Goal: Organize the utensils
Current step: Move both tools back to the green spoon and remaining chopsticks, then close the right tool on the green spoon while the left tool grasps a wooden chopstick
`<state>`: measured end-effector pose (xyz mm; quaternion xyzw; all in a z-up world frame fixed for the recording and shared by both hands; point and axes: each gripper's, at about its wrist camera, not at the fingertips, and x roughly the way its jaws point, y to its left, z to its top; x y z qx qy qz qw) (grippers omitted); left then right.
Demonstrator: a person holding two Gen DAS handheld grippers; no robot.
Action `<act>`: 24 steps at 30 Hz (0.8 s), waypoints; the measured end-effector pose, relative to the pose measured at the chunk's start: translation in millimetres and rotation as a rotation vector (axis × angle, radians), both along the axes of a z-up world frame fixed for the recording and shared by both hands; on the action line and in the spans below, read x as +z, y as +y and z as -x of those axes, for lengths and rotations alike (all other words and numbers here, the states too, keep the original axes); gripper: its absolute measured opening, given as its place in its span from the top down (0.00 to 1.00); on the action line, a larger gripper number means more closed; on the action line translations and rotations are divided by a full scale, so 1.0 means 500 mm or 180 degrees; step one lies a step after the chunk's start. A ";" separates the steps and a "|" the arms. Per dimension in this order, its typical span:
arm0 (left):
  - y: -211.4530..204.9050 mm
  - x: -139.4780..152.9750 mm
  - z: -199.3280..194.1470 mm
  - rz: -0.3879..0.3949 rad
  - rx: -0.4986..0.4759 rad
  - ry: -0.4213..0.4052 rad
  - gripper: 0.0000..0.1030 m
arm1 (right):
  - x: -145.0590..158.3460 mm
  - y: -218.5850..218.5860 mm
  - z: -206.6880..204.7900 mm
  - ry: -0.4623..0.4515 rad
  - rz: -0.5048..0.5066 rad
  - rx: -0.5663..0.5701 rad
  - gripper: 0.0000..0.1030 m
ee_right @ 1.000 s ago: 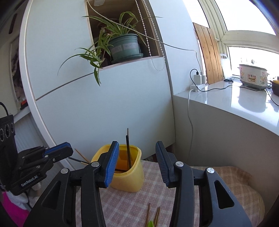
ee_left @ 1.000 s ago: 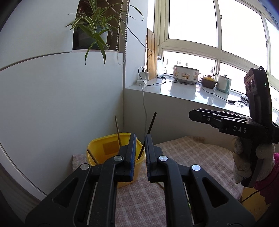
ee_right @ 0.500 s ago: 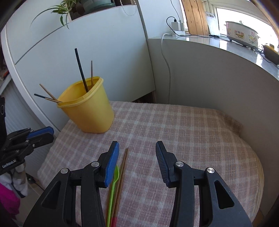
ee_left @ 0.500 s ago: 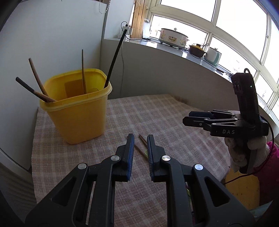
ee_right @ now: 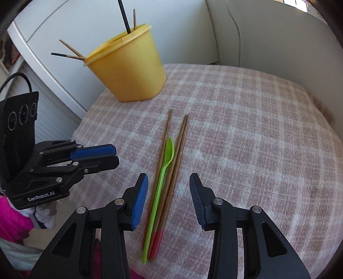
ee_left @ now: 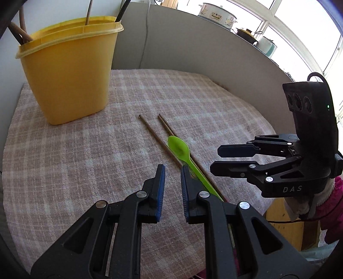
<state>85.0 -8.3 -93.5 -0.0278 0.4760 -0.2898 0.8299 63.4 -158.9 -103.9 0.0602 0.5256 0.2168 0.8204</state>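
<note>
A green plastic spoon [ee_right: 166, 167] lies on the checked tablecloth among three brown chopsticks [ee_right: 180, 141], two of them with red ends. My right gripper [ee_right: 168, 180] hovers just above their handle half. Its jaws are closing, apart on either side of the spoon and chopsticks and touching neither. My left gripper [ee_left: 172, 169] points down at the cloth just left of the spoon [ee_left: 179, 149], its pads nearly together with nothing between them. A yellow tub [ee_right: 128, 70] at the far left holds several chopsticks [ee_right: 125, 19].
The round table's cloth [ee_right: 246, 128] drops off at the left and near edges. A grey wall panel [ee_left: 193, 47] curves close behind the table, and a white cabinet [ee_right: 53, 32] stands behind the tub. A pink sleeve [ee_left: 334, 206] shows at the right gripper's handle.
Both grippers have come down and tipped toward the table, so the spoon and chopsticks now fill the views. The right jaws have narrowed slightly. The left jaws look unchanged.
</note>
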 end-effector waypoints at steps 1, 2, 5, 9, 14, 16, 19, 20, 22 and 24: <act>0.003 -0.001 -0.002 0.0001 0.0012 0.0008 0.88 | -0.004 0.006 0.000 0.0017 0.0025 0.0025 0.64; 0.005 -0.003 -0.005 0.0005 0.0024 0.0016 0.88 | -0.009 0.010 -0.001 0.0036 0.0056 0.0041 0.67; 0.012 -0.002 -0.010 0.0021 0.0050 0.0021 0.88 | -0.019 0.020 -0.002 0.0079 0.0121 0.0063 0.75; 0.015 -0.003 -0.010 0.0029 0.0051 0.0034 0.87 | -0.024 0.025 -0.008 0.0090 0.0160 0.0046 0.76; 0.010 -0.008 -0.011 0.0028 0.0039 0.0048 0.88 | -0.030 0.042 -0.019 0.0081 0.0244 0.0079 0.77; 0.009 -0.009 -0.013 0.0041 0.0038 0.0049 0.88 | -0.034 0.046 -0.021 0.0092 0.0248 0.0091 0.77; 0.009 -0.010 -0.014 0.0043 0.0031 0.0047 0.87 | -0.038 0.054 -0.022 0.0095 0.0290 0.0129 0.77; 0.008 -0.011 -0.015 0.0045 0.0031 0.0051 0.87 | -0.039 0.056 -0.021 0.0095 0.0313 0.0146 0.77; 0.009 -0.012 -0.015 0.0049 0.0035 0.0058 0.87 | -0.043 0.064 -0.022 0.0092 0.0376 0.0172 0.77; 0.011 -0.012 -0.016 0.0054 0.0039 0.0059 0.87 | -0.046 0.066 -0.022 0.0094 0.0428 0.0181 0.77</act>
